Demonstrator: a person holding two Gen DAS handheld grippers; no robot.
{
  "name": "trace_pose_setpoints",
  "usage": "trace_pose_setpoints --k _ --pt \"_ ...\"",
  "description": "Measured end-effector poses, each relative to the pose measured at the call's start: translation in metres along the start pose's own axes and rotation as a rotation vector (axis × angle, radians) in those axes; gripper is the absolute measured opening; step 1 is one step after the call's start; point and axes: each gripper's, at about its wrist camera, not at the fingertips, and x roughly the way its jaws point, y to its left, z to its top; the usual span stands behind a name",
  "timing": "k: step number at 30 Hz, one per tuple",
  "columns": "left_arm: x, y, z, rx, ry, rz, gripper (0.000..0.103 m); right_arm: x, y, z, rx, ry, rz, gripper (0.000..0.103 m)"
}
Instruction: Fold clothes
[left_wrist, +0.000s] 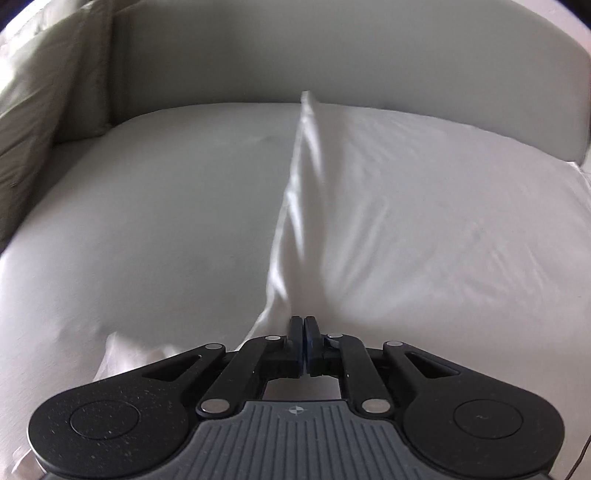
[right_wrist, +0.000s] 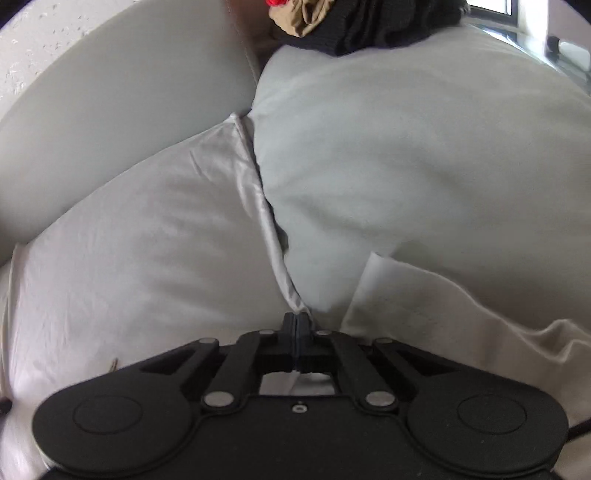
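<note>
White garment (left_wrist: 424, 192) edge pinched — left fingers (left_wrist: 295, 334), right fingers (right_wrist: 290, 326)

grey sofa seat (left_wrist: 147, 206) — white garment (left_wrist: 424, 206) spread on it, dark clothes (right_wrist: 369, 26) heaped behind.

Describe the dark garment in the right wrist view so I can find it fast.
Start at the big grey cushion filling the right wrist view and follow it to its far top edge. There lies a heap of clothes; the black knit garment is its widest piece, beside a tan cloth and a red scrap.
</note>
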Motion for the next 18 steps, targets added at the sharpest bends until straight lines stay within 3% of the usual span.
trace_pose_setpoints --k 2,4,13,18 --pt "-0.01 0.008 0.001 0.011 0.002 0.027 0.006 -0.014 0.002 -0.002 -0.015 -0.009 -0.008 0.001" --pt "-0.032 0.016 -0.004 0.005 -0.031 0.006 0.006 -0.037 0.006 -0.004 -0.015 -0.03 0.017 0.005" --pt "-0.178 0.038 -0.038 0.014 -0.255 -0.136 0.007 -0.184 -0.005 -0.032 -0.022 -0.14 0.228 0.013" --pt "-0.221 0.033 -0.067 0.014 -0.288 -0.181 0.015 -0.232 -0.017 -0.051 0.008 -0.153 0.316 0.019"
